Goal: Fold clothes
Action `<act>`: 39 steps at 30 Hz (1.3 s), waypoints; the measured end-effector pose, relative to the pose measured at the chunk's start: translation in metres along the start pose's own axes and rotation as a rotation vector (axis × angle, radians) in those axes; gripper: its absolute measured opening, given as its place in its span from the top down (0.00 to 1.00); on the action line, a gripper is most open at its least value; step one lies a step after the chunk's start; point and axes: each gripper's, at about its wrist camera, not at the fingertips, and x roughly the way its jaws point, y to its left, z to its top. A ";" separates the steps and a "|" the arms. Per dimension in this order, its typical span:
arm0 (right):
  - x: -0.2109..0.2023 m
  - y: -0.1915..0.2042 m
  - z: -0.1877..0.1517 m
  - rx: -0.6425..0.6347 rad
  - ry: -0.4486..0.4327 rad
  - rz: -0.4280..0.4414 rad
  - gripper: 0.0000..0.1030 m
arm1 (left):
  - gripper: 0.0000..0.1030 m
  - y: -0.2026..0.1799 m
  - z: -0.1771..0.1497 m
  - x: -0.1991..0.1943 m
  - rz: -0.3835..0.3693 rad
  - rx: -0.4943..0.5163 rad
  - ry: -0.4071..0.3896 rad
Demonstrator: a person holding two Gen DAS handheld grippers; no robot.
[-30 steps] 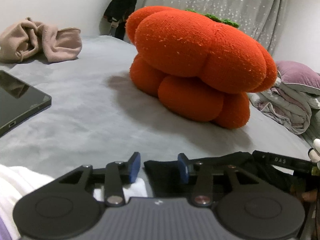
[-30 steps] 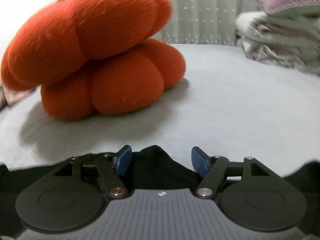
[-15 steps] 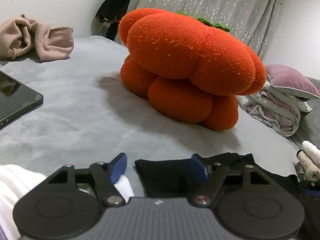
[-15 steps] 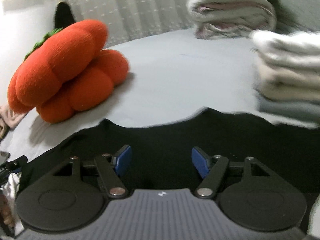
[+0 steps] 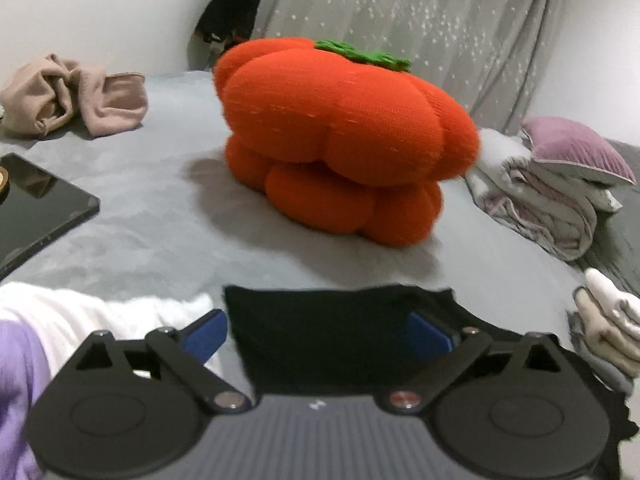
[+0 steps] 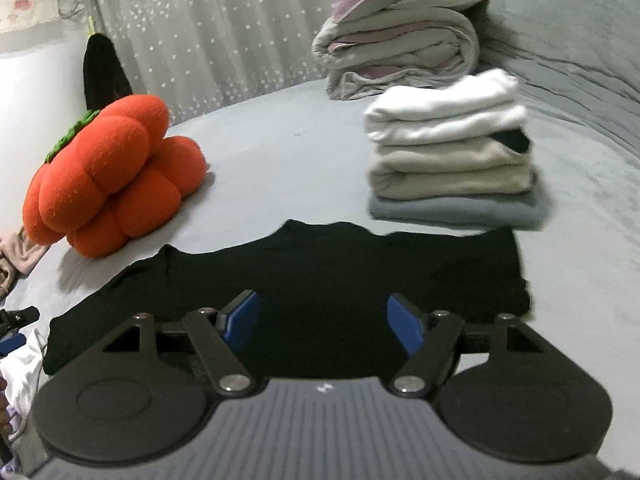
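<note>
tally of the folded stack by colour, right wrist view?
Folded stack, beside the black garment lying flat on the bed:
White: 2 layers
Beige: 2 layers
Grey-blue: 1 layer
Total: 5 visible layers; whether each layer is a separate garment cannot be told.

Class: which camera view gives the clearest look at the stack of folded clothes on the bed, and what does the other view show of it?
The right wrist view. There the stack of folded clothes shows whole: white layers on top, beige below, a grey-blue piece underneath, beyond the black garment. The left wrist view catches only an edge of the stack at the right border.
</note>
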 end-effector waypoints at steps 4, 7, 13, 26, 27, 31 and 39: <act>-0.010 -0.028 -0.004 0.052 -0.008 -0.014 0.27 | 0.05 -0.020 -0.008 -0.011 0.013 -0.023 0.064; -0.014 -0.051 -0.008 0.106 -0.012 -0.025 0.27 | 0.05 -0.032 -0.015 -0.017 -0.002 -0.088 0.108; -0.012 -0.096 -0.010 0.266 0.035 -0.059 0.27 | 0.05 -0.058 -0.045 -0.027 -0.083 -0.105 0.105; 0.000 -0.136 -0.020 0.469 0.217 0.055 0.38 | 0.10 -0.098 -0.063 -0.016 -0.119 -0.055 0.161; -0.001 -0.133 -0.023 0.452 0.231 0.075 0.41 | 0.11 -0.100 -0.065 -0.016 -0.141 -0.049 0.169; 0.001 -0.118 -0.035 0.395 0.278 0.153 0.52 | 0.11 -0.112 -0.075 -0.018 -0.214 -0.013 0.201; 0.015 -0.091 -0.050 0.294 0.297 0.216 0.93 | 0.11 -0.127 -0.093 -0.020 -0.222 0.058 0.238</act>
